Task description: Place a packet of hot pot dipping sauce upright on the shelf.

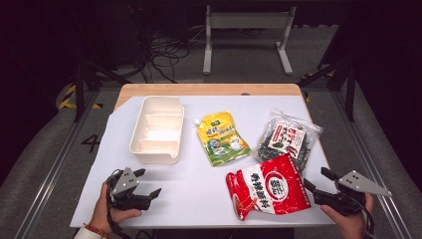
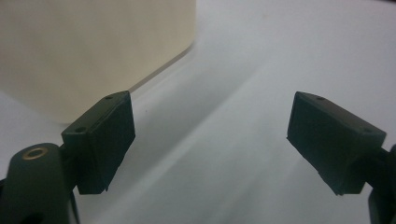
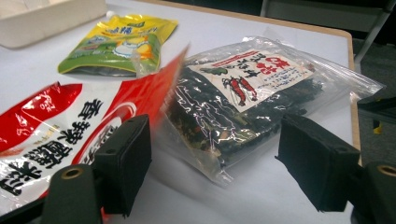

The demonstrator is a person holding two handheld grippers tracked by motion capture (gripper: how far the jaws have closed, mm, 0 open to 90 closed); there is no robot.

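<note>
Red packet (image 1: 267,191) lies just left of the right gripper (image 1: 315,180), whose jaws gape empty; its long axis runs across them. Beyond, the clear bag of dark dried goods (image 1: 288,140). Farther left, the left gripper (image 1: 148,182) is also spread empty, facing the cream tray (image 1: 156,156).

Both grippers (image 1: 142,185) (image 1: 314,180) are black — grey three-cornered plates on top, brass-ringed screw holes; a red bracelet (image 1: 95,230) at one wrist.

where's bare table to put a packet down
Free: the near-left stretch between the divided tray, red packet and left gripper. Crowded: right side, where the red packet, yellow pouch and dark clear bag lie close together.
</note>
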